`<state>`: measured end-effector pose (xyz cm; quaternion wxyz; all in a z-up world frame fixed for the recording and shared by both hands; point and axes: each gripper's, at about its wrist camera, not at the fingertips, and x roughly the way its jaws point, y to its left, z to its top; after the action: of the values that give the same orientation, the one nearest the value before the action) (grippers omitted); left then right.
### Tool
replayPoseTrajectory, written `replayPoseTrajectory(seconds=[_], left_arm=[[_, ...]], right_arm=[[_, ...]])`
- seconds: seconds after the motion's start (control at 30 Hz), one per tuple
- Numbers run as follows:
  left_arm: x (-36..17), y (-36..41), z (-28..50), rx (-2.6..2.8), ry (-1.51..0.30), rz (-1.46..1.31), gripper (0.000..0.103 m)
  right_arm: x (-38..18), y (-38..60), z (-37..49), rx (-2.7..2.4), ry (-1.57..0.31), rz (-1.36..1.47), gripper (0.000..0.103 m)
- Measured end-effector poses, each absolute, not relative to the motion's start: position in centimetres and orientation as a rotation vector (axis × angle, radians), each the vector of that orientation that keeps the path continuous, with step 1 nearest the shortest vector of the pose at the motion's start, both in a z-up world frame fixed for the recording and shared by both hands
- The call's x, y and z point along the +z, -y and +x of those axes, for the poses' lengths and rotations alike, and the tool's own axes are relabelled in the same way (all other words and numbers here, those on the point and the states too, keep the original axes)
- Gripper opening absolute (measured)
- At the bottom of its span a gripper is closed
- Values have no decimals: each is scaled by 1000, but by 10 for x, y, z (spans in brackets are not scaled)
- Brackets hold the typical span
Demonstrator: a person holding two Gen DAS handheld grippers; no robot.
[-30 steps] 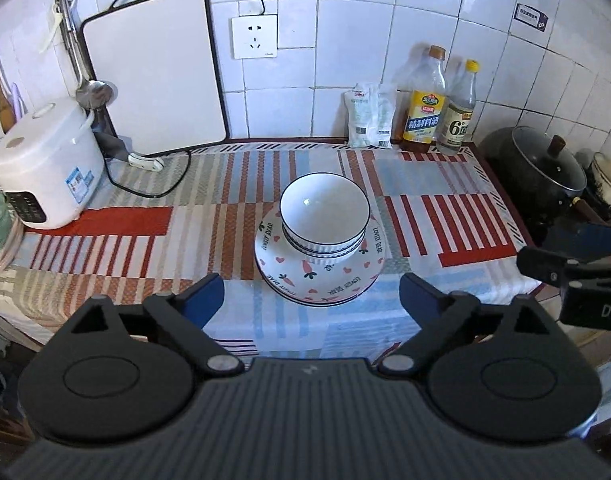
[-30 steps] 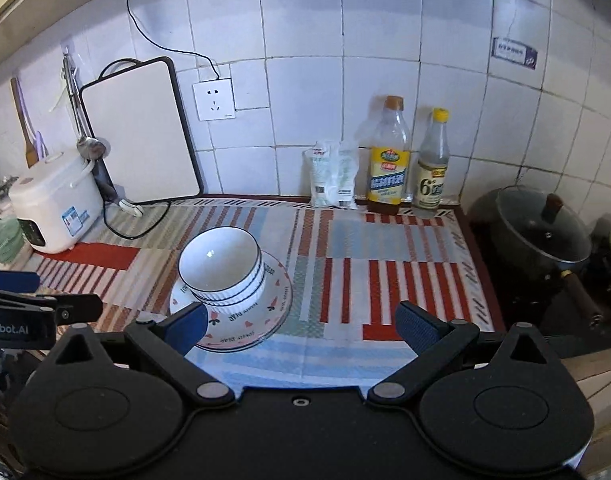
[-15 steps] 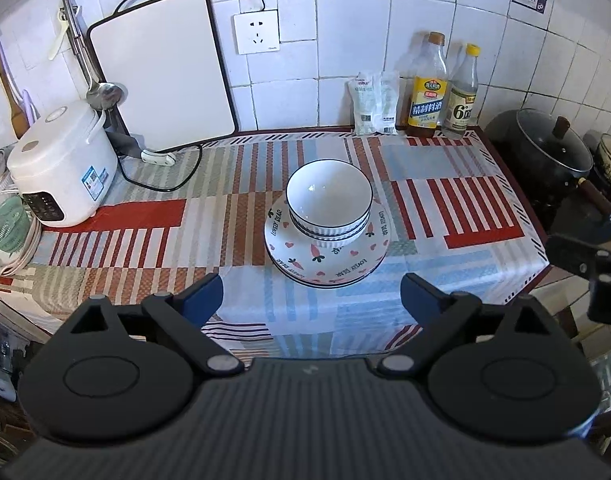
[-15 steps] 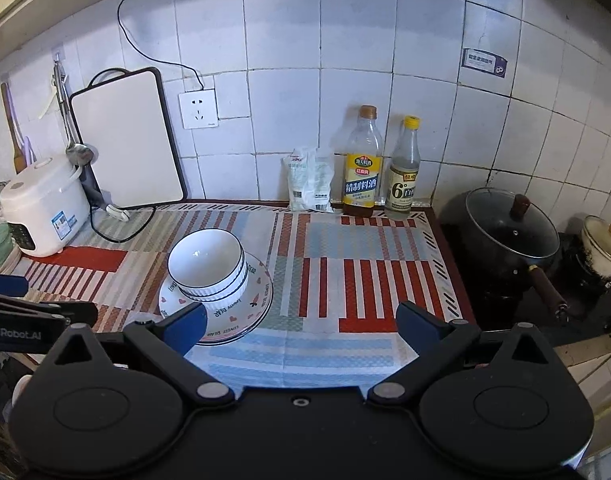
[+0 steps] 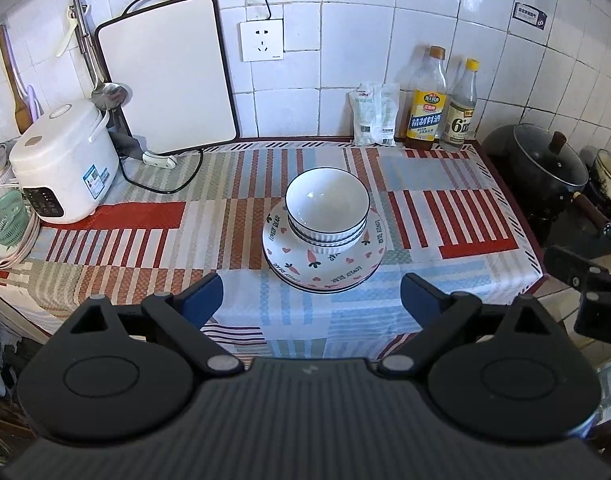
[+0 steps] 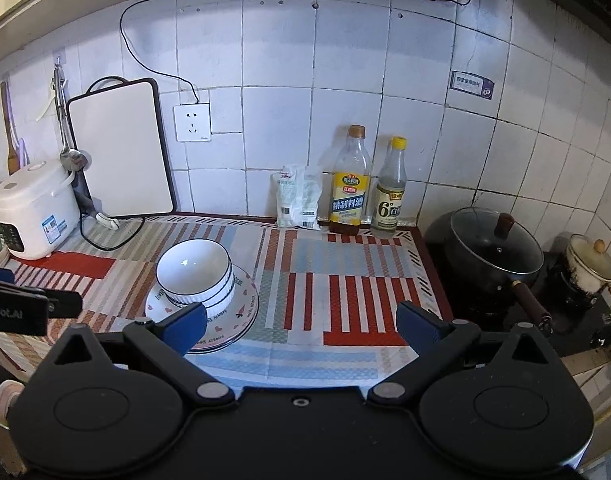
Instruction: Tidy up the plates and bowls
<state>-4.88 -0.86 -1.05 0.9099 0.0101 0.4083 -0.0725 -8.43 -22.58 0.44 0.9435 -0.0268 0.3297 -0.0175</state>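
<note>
Two nested bowls (image 5: pixel 326 210), lower one mostly hidden.

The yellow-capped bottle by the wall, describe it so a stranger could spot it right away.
On the striped cloth, look at the back edge against the tiled wall. Two bottles stand side by side; the yellow-capped bottle is the right one, nearer the black pan, holding clear liquid, unlike the brown-capped bottle.

Bowls (image 5: pixel 326 205) atop plates (image 5: pixel 325 268), mid-counter (image 5: pixel 145 220)
</note>
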Motion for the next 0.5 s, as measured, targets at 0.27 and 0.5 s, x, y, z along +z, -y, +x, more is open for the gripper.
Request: replayPoseTrajectory(seconds=[0.27,0.5], left_arm=[[-11,11,-55,-159,-797,24,97],[-14,14,-58,-142,-764,42,97]], right_arm=[[2,226,-86,-49,-666,-58,102],[-1,225,-90,-48,-669,-46,102]])
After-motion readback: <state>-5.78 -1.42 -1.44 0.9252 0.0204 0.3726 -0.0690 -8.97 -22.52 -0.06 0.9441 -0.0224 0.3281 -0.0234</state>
